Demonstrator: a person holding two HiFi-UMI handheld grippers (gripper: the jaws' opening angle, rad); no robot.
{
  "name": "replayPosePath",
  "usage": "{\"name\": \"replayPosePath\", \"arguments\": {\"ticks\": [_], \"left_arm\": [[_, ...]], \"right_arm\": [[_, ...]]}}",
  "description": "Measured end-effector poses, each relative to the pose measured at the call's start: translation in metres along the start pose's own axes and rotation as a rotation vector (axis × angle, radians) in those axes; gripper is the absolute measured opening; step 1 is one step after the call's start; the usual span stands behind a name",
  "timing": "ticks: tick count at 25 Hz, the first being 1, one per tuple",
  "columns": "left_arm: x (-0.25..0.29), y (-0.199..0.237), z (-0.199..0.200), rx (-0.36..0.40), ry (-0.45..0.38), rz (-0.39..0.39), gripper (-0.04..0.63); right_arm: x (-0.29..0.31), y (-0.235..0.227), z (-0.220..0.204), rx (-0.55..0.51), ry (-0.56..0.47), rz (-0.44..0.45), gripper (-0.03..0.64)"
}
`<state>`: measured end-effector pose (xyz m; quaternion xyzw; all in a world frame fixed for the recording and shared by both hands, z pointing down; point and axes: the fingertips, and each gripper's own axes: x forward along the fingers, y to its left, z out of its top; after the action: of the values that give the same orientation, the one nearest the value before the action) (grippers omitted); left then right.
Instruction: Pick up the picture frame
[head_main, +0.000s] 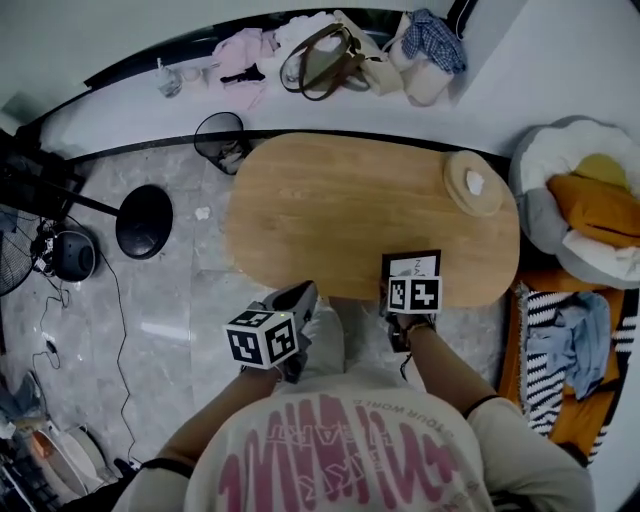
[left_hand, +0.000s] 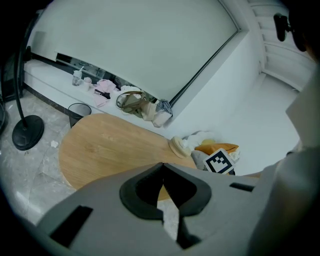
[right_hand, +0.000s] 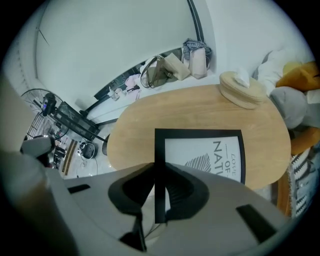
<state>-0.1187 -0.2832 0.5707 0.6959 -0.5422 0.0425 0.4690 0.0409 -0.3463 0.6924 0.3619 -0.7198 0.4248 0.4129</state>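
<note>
The picture frame (head_main: 411, 263), black-edged with a white leaf print, hangs over the near right edge of the oval wooden table (head_main: 340, 210). My right gripper (head_main: 405, 285) is shut on it. In the right gripper view the pads of my right gripper (right_hand: 156, 170) clamp the left border of the picture frame (right_hand: 200, 150), which is lifted above the table (right_hand: 200, 110). My left gripper (head_main: 300, 292) hovers off the table's near edge, left of the frame. In the left gripper view the jaws of my left gripper (left_hand: 162, 166) meet at the tips with nothing between them.
A round wooden dish (head_main: 473, 185) with a white crumpled scrap sits at the table's far right. On the floor to the left stand a black bin (head_main: 220, 138) and a round lamp base (head_main: 143, 221). Cushions (head_main: 580, 200) are piled at right. Bags (head_main: 330, 55) crowd the window ledge.
</note>
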Motion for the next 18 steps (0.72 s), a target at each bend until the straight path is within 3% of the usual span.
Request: {"name": "replayPosePath", "arguments": {"ticks": [18], "left_arm": [[-0.04,-0.046,0.074,0.063,-0.192,-0.028,0.003]], "right_arm": [[-0.111,0.033,0.064,0.022,-0.278,0.13,0.067]]}}
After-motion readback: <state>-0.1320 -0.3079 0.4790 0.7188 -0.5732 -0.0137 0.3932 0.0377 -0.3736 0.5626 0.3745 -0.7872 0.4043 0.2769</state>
